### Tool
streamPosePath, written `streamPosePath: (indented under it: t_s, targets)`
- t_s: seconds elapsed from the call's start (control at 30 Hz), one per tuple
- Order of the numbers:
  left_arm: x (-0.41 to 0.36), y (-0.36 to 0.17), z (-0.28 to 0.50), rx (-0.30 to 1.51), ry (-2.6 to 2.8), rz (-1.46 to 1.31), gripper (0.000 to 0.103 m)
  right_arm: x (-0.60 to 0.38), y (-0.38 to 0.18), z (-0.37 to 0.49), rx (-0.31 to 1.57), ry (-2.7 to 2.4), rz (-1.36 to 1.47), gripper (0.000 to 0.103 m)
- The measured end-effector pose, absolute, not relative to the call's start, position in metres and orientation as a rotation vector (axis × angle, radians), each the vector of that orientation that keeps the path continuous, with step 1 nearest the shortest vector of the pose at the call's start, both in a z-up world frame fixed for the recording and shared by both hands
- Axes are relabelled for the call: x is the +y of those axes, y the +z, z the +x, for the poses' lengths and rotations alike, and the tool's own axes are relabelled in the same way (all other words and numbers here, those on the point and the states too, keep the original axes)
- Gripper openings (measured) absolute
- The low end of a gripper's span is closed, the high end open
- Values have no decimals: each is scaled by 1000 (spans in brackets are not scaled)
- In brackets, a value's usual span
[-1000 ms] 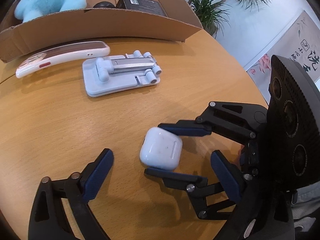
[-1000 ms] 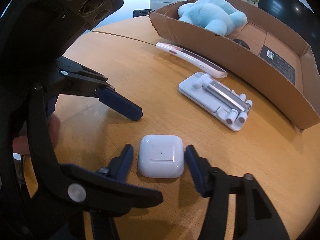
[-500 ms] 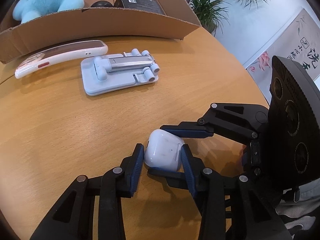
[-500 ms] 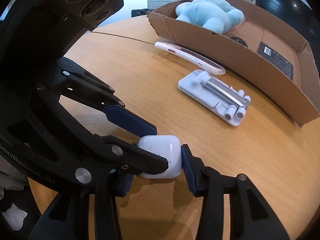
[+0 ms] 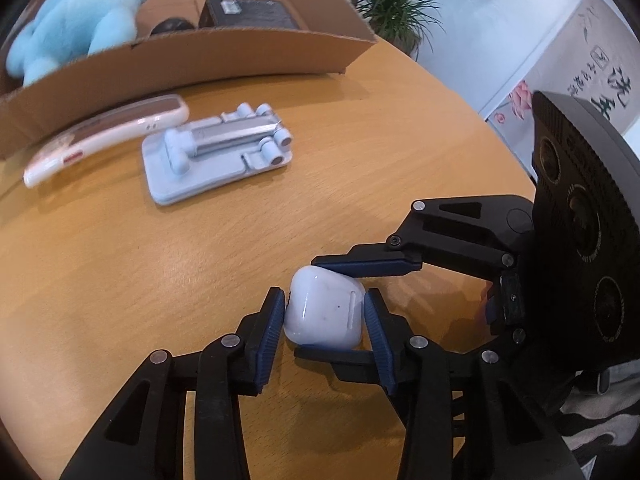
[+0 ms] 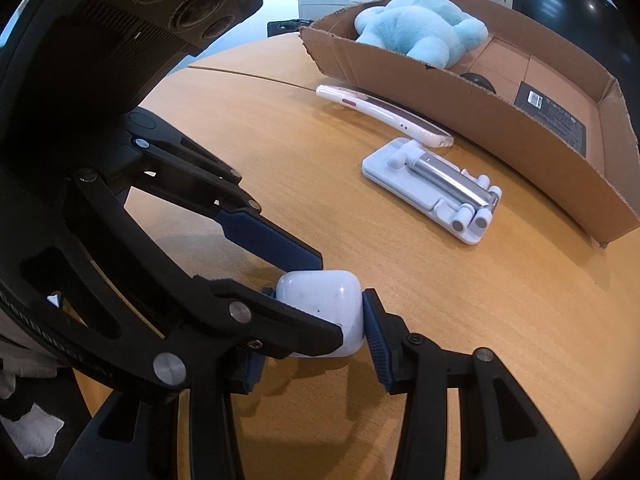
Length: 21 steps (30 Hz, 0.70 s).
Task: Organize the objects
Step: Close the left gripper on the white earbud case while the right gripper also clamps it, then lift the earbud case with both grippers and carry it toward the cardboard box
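Two handheld grippers meet on a white earbud case point(image 5: 326, 312) at the near edge of a round wooden table point(image 5: 120, 280). The left gripper point(image 5: 325, 312) has just clamped its blue pads onto the case's two sides, and the right gripper point(image 6: 320, 312) pinches the same case from the cross direction, its pads pressed against the other pair of faces. The case looks tipped, with one edge raised off the wood.

Sorting appears to be roughly half done. In the open cardboard box point(image 5: 224, 56) at the table's twelve o'clock already lie a light-blue plush toy point(image 5: 80, 20), a small black carton point(image 5: 248, 12) and a dark rounded object point(image 5: 172, 26) too small to identify.

Still out on the table, from the case toward eleven o'clock, are a folded white phone stand point(image 5: 216, 156) and, just beyond it beside the box wall, a phone in a white case point(image 5: 108, 136). By this reckoning three items remain to be boxed, the earbud case first.
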<state>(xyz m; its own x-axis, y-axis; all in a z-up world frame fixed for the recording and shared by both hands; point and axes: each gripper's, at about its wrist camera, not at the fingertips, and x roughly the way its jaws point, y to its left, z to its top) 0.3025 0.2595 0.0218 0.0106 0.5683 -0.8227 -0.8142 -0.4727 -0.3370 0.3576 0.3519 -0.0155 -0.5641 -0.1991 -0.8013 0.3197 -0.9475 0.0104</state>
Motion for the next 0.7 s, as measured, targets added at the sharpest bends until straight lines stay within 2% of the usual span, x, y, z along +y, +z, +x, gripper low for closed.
streamPosePath:
  t_s: [0.33,0.7]
  targets:
    - [262,24,301,300,1694,-1214,36,355,-11,360,194,-2553,1273,41]
    - [271,49,298,313,1724,-1145,36,362,11,362,235,-2615,1201,41]
